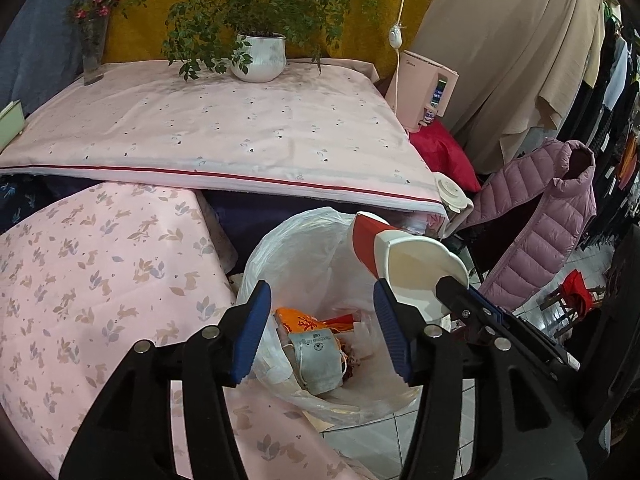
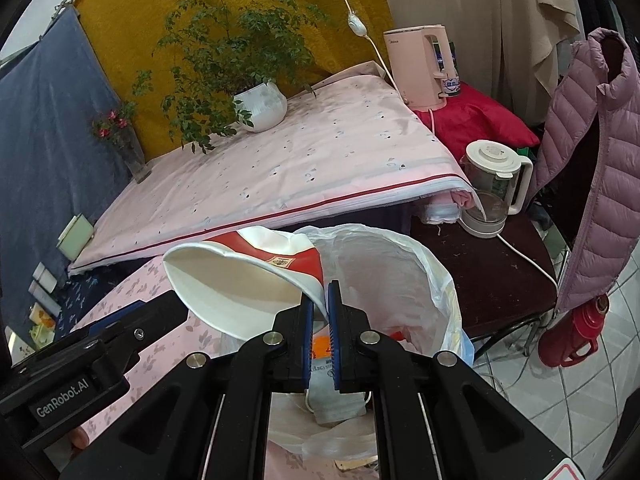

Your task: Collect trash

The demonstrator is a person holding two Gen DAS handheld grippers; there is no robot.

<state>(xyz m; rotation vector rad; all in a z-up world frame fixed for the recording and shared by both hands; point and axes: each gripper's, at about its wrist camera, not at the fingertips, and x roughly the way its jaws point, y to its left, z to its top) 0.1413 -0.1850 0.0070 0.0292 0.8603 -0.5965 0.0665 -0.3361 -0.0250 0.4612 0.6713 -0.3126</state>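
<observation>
A bin lined with a white plastic bag (image 1: 296, 248) (image 2: 384, 264) stands on the floor beside the table. Inside lie a grey face mask (image 1: 320, 364) (image 2: 340, 412) and an orange wrapper (image 1: 300, 320). My left gripper (image 1: 322, 332) hangs open over the bin with nothing between its blue pads (image 1: 252, 332). My right gripper (image 2: 322, 300) is shut on the rim of a red and white paper cup (image 2: 240, 280) (image 1: 416, 268). The cup lies tilted on its side above the bin's edge, its mouth facing the camera in both views.
The table under a pink cloth (image 1: 224, 128) carries a potted plant (image 1: 260, 56) and a flower vase (image 1: 94, 52). A pink bunny-print cloth (image 1: 80, 280) lies left of the bin. To the right are a glass kettle (image 2: 492, 188), a purple down jacket (image 2: 600, 160) and a red thermos (image 2: 576, 336).
</observation>
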